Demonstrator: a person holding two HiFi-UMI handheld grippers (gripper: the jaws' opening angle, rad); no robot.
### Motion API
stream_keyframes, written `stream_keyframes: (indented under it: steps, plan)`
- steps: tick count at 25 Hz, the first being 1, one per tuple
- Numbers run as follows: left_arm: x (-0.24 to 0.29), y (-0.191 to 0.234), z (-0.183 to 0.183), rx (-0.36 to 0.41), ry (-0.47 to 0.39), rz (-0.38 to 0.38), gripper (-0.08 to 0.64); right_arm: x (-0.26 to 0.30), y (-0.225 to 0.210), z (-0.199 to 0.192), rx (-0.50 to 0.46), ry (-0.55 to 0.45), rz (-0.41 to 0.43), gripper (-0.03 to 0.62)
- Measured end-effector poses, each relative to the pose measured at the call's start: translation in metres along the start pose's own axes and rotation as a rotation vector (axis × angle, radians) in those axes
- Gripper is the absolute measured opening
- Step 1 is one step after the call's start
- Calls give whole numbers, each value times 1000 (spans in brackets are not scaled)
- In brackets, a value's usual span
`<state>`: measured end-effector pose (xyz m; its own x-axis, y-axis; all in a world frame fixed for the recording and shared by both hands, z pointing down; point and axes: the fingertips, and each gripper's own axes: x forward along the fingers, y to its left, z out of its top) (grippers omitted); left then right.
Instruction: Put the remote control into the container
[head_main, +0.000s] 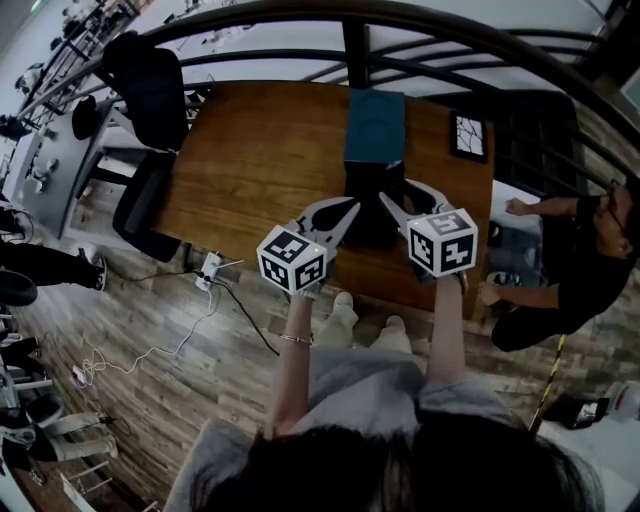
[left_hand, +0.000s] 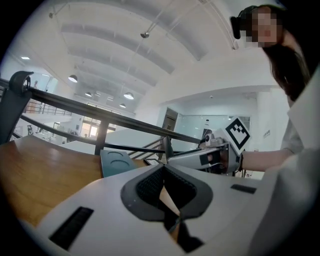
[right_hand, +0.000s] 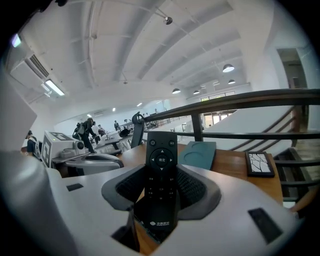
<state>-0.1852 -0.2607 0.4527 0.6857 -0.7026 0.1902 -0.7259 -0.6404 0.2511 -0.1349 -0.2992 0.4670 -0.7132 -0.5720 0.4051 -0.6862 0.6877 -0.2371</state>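
Remote control (right_hand: 161, 172) is gripped upright in the jaws of the right gripper (head_main: 398, 197), clear of the worktop (head_main: 250, 160), presumably for carrying; teal container (head_main: 375, 125) stands farther off (top looks closed); left gripper (left_hand: 163, 172) is clenched, empty.

Your remote control (right_hand: 161, 185), centre of the right gripper view, is black with white button marks; the container (head_main: 375, 125), upper middle of the head view, is dark teal; the table (head_main: 250, 160) is warm brown wood grain; your left gripper (head_main: 345, 212) and right gripper (head_main: 395, 197) are pale grey-white with dark ribbed pads (right_hand: 192, 187); their cubes (head_main: 292, 260) are white with black squares; the floor (head_main: 180, 370), lower left, is grey-brown planking.
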Motion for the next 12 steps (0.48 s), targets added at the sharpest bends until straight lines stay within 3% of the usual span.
stream_keyframes:
  steps: [12]
  plan:
    - [-3,33,-33,-36,118,-154,3,38,4,-33,113,77,-137,202]
